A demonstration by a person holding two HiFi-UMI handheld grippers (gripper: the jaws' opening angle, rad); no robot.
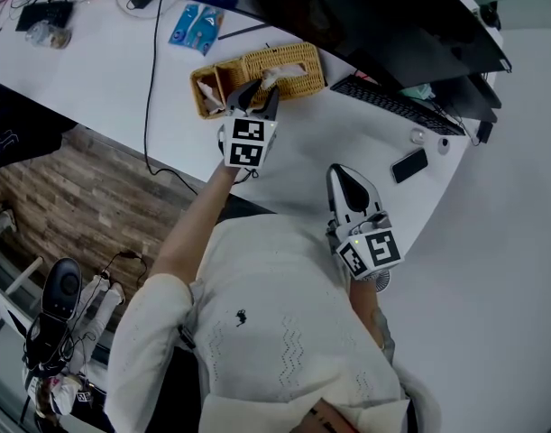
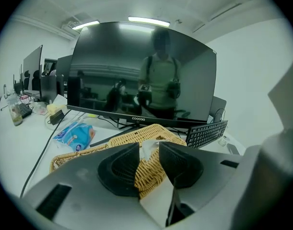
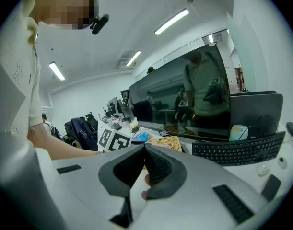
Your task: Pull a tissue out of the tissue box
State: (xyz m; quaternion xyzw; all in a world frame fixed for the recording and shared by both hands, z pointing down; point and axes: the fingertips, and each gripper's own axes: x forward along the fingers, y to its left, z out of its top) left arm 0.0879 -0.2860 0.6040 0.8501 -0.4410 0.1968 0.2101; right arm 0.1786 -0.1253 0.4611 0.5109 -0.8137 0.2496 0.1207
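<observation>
A woven wicker tissue box [image 1: 298, 62] lies on the white desk [image 1: 95, 70] in front of a monitor. A white tissue [image 1: 270, 78] sticks up from its top slot. My left gripper [image 1: 260, 96] hovers right at that tissue with its jaws a little apart. In the left gripper view the tissue [image 2: 147, 148] shows in the gap of the left gripper [image 2: 149, 152], above the wicker box [image 2: 160, 131]; no grip on it is visible. My right gripper [image 1: 338, 173] hangs near the desk's front edge, shut and holding nothing; the right gripper [image 3: 145, 147] shows its jaws meeting.
A wicker tray [image 1: 210, 93] adjoins the box's left end. A black keyboard [image 1: 397, 105] and a phone [image 1: 409, 164] lie to the right, a blue packet [image 1: 196, 25] and a cable [image 1: 151, 70] to the left. The dark monitor [image 1: 374, 16] stands behind.
</observation>
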